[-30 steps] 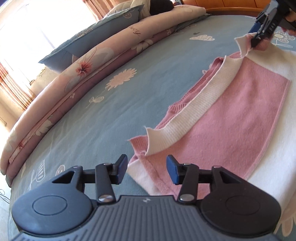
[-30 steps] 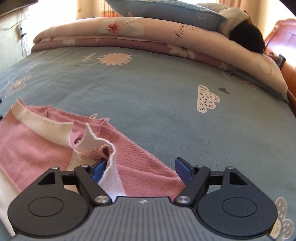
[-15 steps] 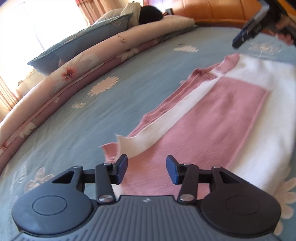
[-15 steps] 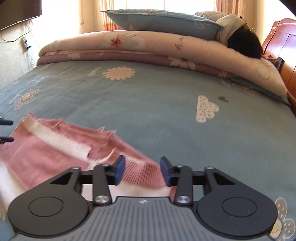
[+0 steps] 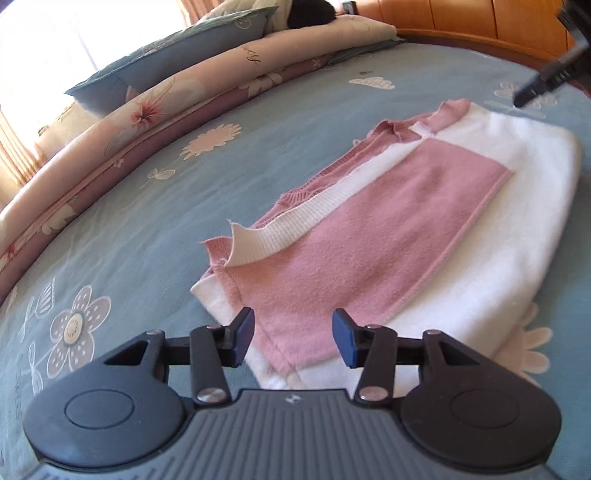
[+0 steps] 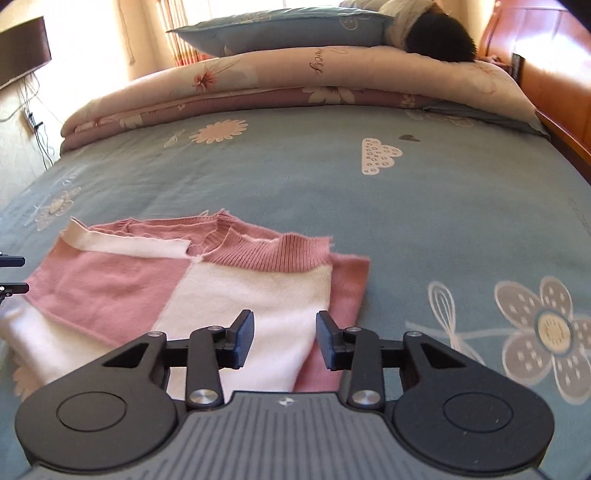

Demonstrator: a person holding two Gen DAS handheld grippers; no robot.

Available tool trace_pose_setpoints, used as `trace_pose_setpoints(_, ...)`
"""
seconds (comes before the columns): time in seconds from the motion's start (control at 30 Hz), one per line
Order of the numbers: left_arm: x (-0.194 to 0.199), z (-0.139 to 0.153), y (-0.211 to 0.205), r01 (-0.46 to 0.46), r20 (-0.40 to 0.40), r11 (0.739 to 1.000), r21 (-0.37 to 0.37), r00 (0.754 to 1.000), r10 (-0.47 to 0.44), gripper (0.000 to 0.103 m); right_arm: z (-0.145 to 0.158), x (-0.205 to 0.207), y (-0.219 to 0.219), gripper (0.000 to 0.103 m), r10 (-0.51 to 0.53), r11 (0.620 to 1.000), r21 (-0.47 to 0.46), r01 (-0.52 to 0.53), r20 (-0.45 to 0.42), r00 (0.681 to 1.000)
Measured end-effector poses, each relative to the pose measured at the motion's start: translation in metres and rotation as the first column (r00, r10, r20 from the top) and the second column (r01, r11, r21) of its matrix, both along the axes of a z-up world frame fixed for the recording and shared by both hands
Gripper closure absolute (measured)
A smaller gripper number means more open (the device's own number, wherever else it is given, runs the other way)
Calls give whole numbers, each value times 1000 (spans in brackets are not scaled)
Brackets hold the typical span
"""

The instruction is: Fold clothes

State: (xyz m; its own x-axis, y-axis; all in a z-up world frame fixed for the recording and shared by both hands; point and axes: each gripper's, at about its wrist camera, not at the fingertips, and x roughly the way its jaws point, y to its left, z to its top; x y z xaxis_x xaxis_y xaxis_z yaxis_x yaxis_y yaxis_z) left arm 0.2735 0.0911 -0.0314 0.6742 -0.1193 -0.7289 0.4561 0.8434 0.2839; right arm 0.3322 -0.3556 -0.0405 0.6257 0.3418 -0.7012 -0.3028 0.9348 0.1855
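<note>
Pink and white knit is seen spread just beyond both grippers: a folded sweater [image 5: 388,229] is laid flat on the bed [image 5: 155,229], which is covered by a blue-grey sheet printed with flowers and clouds. In the left wrist view, the left gripper [image 5: 293,338] is held above the near hem of the sweater, its jaws partly spread, with nothing pinched between them. In the right wrist view, the right gripper [image 6: 284,339] is likewise held over the white part of the sweater [image 6: 207,291], its jaws parted and empty; no cloth is pressed by the pads. A white ribbed band [image 5: 280,232] is seen folded across the pink panel, and the pink ribbed collar [image 6: 266,247] is turned toward the far side. Farther off, a rolled floral quilt [image 6: 258,88] is laid along the edge of the bed, with a blue pillow [image 6: 280,31] set upon it. A wooden headboard [image 5: 461,22] is visible behind.
</note>
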Motion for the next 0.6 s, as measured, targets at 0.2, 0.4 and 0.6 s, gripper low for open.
trace_pose_setpoints(0.2, -22, 11, 26, -160, -135, 966, -203, 982, 134, 53, -12, -45, -21, 56, -45, 996, 78, 50, -61, 997)
trace_pose_setpoints(0.4, -51, -15, 38, -265, -225, 894, -360, 955, 193, 54, -34, -72, -31, 54, -67, 978, 190, 87, -109, 992)
trace_pose_setpoints(0.6, -63, -24, 41, -254, -200, 858, -446, 963, 181, 55, -44, -87, -34, 54, -30, 956, 287, 63, -118, 993)
